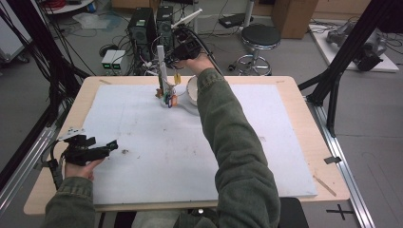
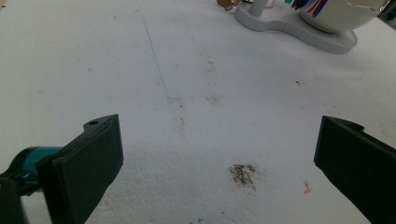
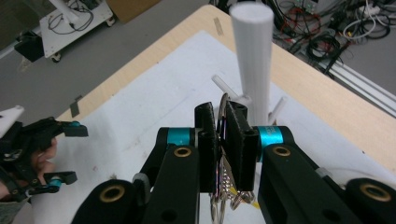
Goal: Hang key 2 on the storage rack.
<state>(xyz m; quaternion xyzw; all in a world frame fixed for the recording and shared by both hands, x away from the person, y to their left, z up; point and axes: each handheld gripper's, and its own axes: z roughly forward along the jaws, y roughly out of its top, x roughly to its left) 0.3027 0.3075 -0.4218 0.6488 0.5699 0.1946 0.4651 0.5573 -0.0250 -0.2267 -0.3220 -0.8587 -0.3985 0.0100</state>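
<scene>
A white stand with a tall post (image 1: pixel 161 66) (image 3: pixel 254 60) and short side pegs (image 3: pixel 223 84) rises at the far middle of the white mat. Several coloured key tags (image 1: pixel 168 99) hang low on it. My right gripper (image 1: pixel 172 59) (image 3: pixel 223 121) is beside the top of the post, shut on a metal key ring (image 3: pixel 224 105); a chain and a yellow tag (image 1: pixel 177 76) dangle below it. My left gripper (image 1: pixel 111 145) (image 2: pixel 219 158) rests at the mat's near left, open, with nothing between its pads.
A white bowl (image 1: pixel 192 90) (image 2: pixel 336 16) sits on the stand's flat base (image 2: pixel 299 30), right of the post. The white mat (image 1: pixel 157 156) covers the wooden table (image 1: pixel 323 156). A dark stain (image 2: pixel 243 172) marks the mat in front of the left gripper.
</scene>
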